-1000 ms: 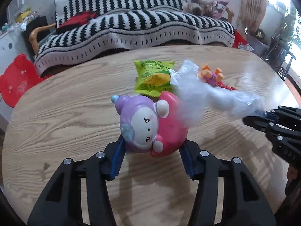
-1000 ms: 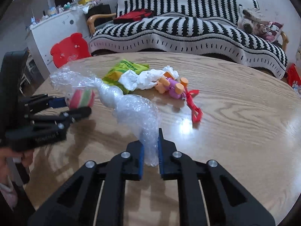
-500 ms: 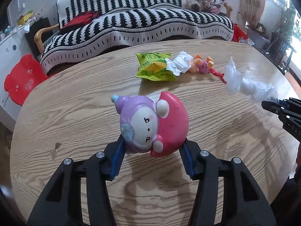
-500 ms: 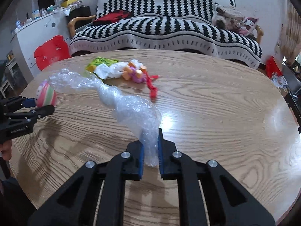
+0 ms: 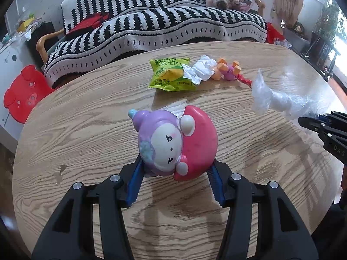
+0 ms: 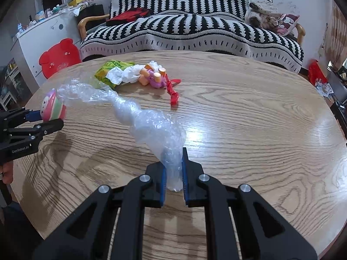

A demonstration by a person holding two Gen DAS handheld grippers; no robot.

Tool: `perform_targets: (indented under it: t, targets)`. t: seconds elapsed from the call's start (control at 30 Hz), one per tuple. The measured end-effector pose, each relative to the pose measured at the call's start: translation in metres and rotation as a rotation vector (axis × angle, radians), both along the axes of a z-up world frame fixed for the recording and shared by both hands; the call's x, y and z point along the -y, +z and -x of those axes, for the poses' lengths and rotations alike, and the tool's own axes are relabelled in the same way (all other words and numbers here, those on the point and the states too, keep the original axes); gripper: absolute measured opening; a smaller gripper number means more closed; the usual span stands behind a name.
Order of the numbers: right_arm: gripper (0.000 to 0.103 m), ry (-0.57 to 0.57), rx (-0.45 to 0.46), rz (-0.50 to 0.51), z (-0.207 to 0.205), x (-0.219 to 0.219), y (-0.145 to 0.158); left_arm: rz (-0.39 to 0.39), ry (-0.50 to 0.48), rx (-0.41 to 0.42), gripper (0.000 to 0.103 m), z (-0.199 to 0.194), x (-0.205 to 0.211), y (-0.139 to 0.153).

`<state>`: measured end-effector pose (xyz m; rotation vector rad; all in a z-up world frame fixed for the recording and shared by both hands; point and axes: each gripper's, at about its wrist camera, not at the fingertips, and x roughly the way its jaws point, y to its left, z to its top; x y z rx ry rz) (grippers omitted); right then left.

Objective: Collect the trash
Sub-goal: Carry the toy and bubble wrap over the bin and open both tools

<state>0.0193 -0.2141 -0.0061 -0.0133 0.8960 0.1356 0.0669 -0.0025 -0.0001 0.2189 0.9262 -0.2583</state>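
— Plastic wrap (image 6: pixel 149 119), crumpled and clear, is pinched at one end between the blue pads of the right gripper (image 6: pixel 174 173), which is closed tight on it; the rest of it trails up and off to the left, held above the wooden table (image 6: pixel 249 112).

— And the other one?

— The left gripper (image 5: pixel 175 173) is clamped on a round pink and purple toy (image 5: pixel 175 143), its pads pressed to either side, the toy lying sideways with its face toward the camera. It is lifted over the near part of the table.

— What else is on that table?

— Toward the far side there is a green snack bag (image 5: pixel 170 75), with a crumpled white tissue (image 5: pixel 200 69) lying partly over its right edge. Touching the tissue on the right is a small orange and pink figure (image 5: pixel 226 71), and a red ribbon (image 6: pixel 172 91) runs from it toward the near side.

— Behind the table?

— A sofa (image 6: pixel 190 28) under a black and white striped cover, and to the left of the table a red pig-shaped stool (image 5: pixel 23 93).
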Motion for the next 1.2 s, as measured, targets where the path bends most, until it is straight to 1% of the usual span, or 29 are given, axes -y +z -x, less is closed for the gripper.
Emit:
perform_targets:
  t: [0.13, 0.23, 0.3, 0.37, 0.43, 0.47, 0.53, 0.63, 0.67, 0.73, 0.8, 0.87, 0.9, 0.97, 1.0, 1.07, 1.13, 1.17, 1.2]
  targets:
    - [0.013, -0.012, -0.002, -0.011, 0.000, 0.001, 0.000, 0.003, -0.009, -0.002, 0.053, 0.001, 0.000, 0.001]
    - [0.013, -0.037, 0.008, -0.049, 0.000, 0.007, 0.004, 0.020, -0.005, 0.010, 0.053, 0.004, 0.001, 0.007]
    - [0.013, -0.064, 0.030, -0.079, 0.007, 0.013, 0.012, 0.063, 0.003, 0.026, 0.053, 0.010, 0.007, 0.017]
    - [0.013, -0.091, 0.060, -0.113, 0.022, 0.021, 0.023, 0.109, 0.007, 0.039, 0.053, 0.021, 0.016, 0.027]
    - [0.013, -0.104, 0.086, -0.135, 0.044, 0.030, 0.033, 0.135, -0.021, 0.059, 0.053, 0.039, 0.036, 0.039]
    - [0.013, -0.110, 0.103, -0.125, 0.059, 0.036, 0.039, 0.149, -0.043, 0.070, 0.053, 0.051, 0.048, 0.044]
    - [0.013, -0.145, 0.144, -0.125, 0.099, 0.061, 0.050, 0.168, -0.099, 0.075, 0.053, 0.075, 0.072, 0.050]
    - [0.013, -0.259, 0.185, -0.167, 0.167, 0.115, 0.054, 0.189, -0.207, 0.070, 0.053, 0.118, 0.120, 0.058]
    - [0.013, -0.313, 0.196, -0.173, 0.198, 0.138, 0.052, 0.198, -0.255, 0.064, 0.053, 0.136, 0.142, 0.060]
    - [0.013, -0.403, 0.197, -0.173, 0.246, 0.172, 0.042, 0.213, -0.330, 0.051, 0.053, 0.163, 0.176, 0.061]
    - [0.013, -0.488, 0.163, -0.172, 0.298, 0.205, 0.022, 0.236, -0.398, 0.015, 0.053, 0.189, 0.209, 0.057]
    - [0.013, -0.536, 0.114, -0.165, 0.334, 0.229, 0.000, 0.279, -0.452, -0.054, 0.053, 0.213, 0.241, 0.045]
    - [0.013, -0.562, 0.080, -0.168, 0.352, 0.240, -0.014, 0.303, -0.480, -0.107, 0.053, 0.228, 0.260, 0.032]
    - [0.013, -0.608, 0.024, -0.181, 0.381, 0.257, -0.041, 0.306, -0.511, -0.202, 0.053, 0.249, 0.290, 0.002]
    - [0.013, -0.628, -0.003, -0.191, 0.394, 0.264, -0.054, 0.272, -0.529, -0.261, 0.053, 0.263, 0.311, -0.026]
    - [0.013, -0.664, -0.057, -0.216, 0.414, 0.276, -0.083, 0.210, -0.541, -0.297, 0.053, 0.279, 0.330, -0.059]
    - [0.013, -0.687, -0.104, -0.251, 0.425, 0.283, -0.109, 0.142, -0.552, -0.324, 0.053, 0.295, 0.346, -0.097]
    - [0.013, -0.691, -0.117, -0.260, 0.426, 0.284, -0.117, 0.103, -0.569, -0.329, 0.053, 0.304, 0.352, -0.117]
    - [0.013, -0.700, -0.140, -0.274, 0.428, 0.286, -0.130, 0.068, -0.593, -0.315, 0.053, 0.310, 0.353, -0.128]
